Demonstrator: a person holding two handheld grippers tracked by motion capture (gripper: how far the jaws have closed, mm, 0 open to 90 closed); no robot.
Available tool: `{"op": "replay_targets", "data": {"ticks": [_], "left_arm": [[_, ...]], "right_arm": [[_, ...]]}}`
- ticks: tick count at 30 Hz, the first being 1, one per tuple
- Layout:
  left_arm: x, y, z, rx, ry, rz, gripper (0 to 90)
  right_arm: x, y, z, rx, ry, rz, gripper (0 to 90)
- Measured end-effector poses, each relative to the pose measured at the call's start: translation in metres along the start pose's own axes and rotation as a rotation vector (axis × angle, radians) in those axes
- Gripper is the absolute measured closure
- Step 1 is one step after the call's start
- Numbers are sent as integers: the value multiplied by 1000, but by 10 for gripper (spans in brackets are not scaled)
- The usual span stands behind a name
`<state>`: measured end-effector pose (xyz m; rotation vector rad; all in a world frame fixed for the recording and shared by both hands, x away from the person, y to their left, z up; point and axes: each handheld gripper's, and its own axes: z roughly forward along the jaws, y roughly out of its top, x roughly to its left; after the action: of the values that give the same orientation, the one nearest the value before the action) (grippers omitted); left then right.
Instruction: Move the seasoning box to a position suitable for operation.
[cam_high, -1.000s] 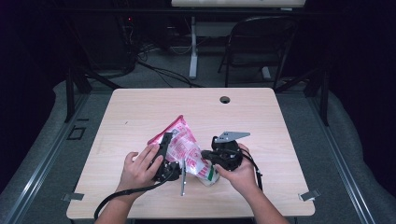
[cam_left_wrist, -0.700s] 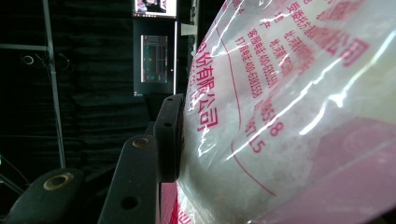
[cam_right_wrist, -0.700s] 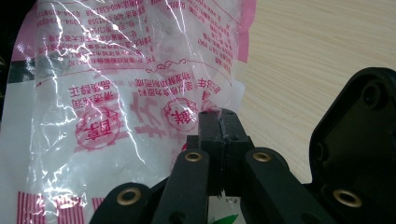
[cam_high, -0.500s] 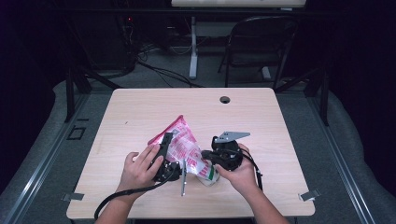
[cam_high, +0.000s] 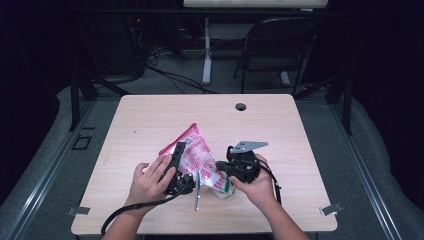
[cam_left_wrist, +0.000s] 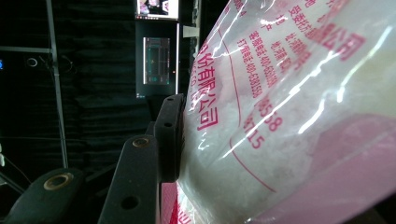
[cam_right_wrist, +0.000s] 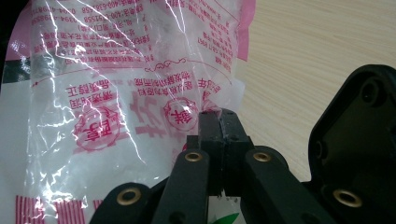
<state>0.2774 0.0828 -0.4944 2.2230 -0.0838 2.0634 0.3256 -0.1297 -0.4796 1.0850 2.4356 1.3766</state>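
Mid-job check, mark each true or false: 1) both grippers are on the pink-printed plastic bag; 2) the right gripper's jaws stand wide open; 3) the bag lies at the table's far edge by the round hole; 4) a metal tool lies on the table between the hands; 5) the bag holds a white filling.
1) True: the left gripper and the right gripper both hold the bag.
2) False: its jaws are pinched together on the bag's film.
3) False: the bag sits near the front of the table, well short of the hole.
4) True: a slim metal tool lies there.
5) True: white filling shows through the film.
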Motion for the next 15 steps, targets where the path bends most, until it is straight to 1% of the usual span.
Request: {"op": "replay_targets", "data": {"ticks": [7,8,10,15], "left_arm": [[0,1,-1,0,0,1,628],[0,1,-1,4,-9,-5,628],[1,1,-1,-1,2,6,628],[0,2,-1,-3,1,3,628]], "right_arm": [[0,0,0,4,-1,-2,898],[0,0,0,5,-3,-1,898],[0,0,0,5,-3,-2,898],[0,-1,-1,5,-6,0,898]]}}
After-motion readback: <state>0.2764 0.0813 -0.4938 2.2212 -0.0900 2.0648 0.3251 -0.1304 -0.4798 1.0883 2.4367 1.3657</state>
